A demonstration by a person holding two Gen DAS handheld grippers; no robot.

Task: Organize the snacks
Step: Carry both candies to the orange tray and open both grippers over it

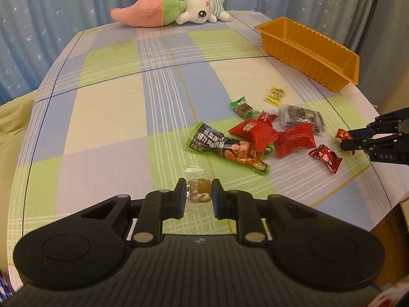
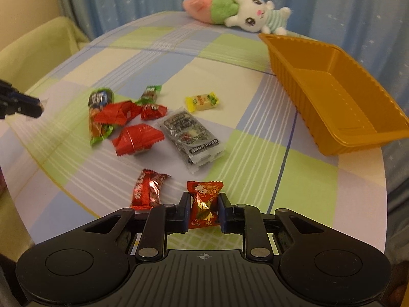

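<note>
My left gripper (image 1: 199,192) is shut on a clear-wrapped brown candy (image 1: 199,192), low over the checked tablecloth. My right gripper (image 2: 203,206) is shut on a small red and gold candy (image 2: 203,204); it also shows in the left wrist view (image 1: 346,140) at the right edge. Several snacks lie in a loose pile: a long green packet (image 1: 225,148), red pouches (image 1: 294,139), a grey sachet (image 2: 191,135), a yellow candy (image 2: 202,101), a green candy (image 1: 242,107) and a dark red candy (image 2: 148,189). The orange tray (image 2: 358,138) stands empty at the back right.
A plush bunny with a pink and green carrot (image 1: 179,7) lies at the table's far edge before a blue starry curtain. The table's right edge (image 1: 383,199) is close to the right gripper. A pale green seat (image 2: 30,58) stands left of the table.
</note>
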